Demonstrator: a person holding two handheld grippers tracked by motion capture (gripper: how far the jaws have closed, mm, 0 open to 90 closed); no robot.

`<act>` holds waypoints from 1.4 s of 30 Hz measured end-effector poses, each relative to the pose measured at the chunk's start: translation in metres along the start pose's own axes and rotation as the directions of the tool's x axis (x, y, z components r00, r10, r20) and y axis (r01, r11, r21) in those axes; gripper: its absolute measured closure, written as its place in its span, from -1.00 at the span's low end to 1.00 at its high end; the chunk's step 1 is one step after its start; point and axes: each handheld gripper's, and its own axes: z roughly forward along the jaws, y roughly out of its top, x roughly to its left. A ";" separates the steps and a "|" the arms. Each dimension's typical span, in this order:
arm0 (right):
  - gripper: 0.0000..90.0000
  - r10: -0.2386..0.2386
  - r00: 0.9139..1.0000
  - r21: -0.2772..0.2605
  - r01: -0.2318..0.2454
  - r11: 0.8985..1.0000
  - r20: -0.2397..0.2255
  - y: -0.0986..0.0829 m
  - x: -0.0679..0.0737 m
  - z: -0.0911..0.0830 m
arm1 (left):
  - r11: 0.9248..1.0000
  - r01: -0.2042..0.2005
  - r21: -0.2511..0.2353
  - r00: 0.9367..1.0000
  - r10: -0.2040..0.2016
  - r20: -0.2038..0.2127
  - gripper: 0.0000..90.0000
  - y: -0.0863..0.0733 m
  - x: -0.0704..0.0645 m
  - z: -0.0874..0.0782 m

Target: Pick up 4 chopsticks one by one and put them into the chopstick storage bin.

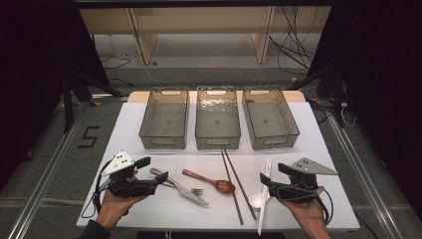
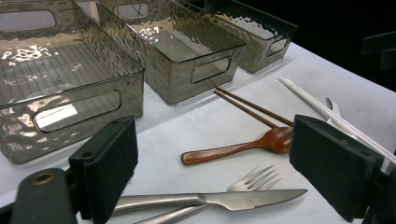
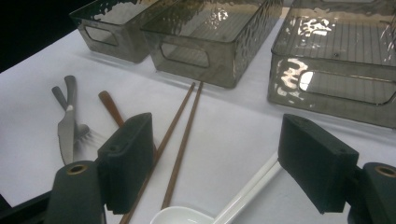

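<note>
The knife (image 1: 185, 191) and fork (image 1: 191, 189) lie crossed on the white bench (image 1: 149, 209), just in front of the left tongs (image 1: 155, 173); in the left gripper view the knife (image 2: 219, 199) rests over the fork (image 2: 252, 179) low between the two black jaws, which stand wide apart and grasp nothing. The white ceramic spoon (image 1: 257, 199) lies beside the right tongs (image 1: 269, 175), which are also spread and empty; in the right gripper view its bowl (image 3: 180, 216) sits at the bottom edge between the jaws, its handle running up toward the right jaw.

Between the two sets of tongs the rest of the cutlery is laid out: a wooden spoon (image 1: 211, 181) just right of the fork, then a pair of brown chopsticks (image 1: 234, 184) angled down the bench, then a pair of white chopsticks (image 1: 263, 196) that lie against the white spoon; nothing lies on top of the knife, and I cannot tell whether the white chopsticks overlap the spoon.

Beyond the cutlery, well apart from both hands, three clear grey bins stand side by side: the left bin (image 1: 164, 119), the middle bin (image 1: 217, 118) and the right bin (image 1: 269, 119).
</note>
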 end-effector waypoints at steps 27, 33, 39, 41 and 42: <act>-0.19 0.042 0.995 0.306 -0.066 0.950 0.086 0.001 -0.011 0.016 | 1.000 -0.005 0.000 1.000 0.005 -0.004 -0.67 0.000 0.000 0.000; -0.16 0.016 0.996 0.397 -0.051 0.916 0.090 -0.004 -0.011 0.027 | 1.000 -0.005 -0.003 1.000 0.005 -0.003 -0.67 0.001 0.000 -0.001; -0.13 0.008 0.996 0.454 -0.048 0.890 0.090 -0.008 -0.011 0.032 | 1.000 -0.004 -0.001 1.000 0.004 -0.003 -0.66 0.001 0.000 0.000; -0.13 0.007 0.996 0.465 -0.049 0.884 0.092 -0.008 -0.010 0.033 | 1.000 -0.004 -0.001 1.000 0.004 -0.004 -0.67 0.001 0.001 0.000; -0.12 0.013 0.996 0.486 -0.055 0.872 0.090 -0.009 -0.011 0.034 | 1.000 -0.004 -0.001 1.000 0.004 -0.004 -0.67 0.001 0.001 -0.001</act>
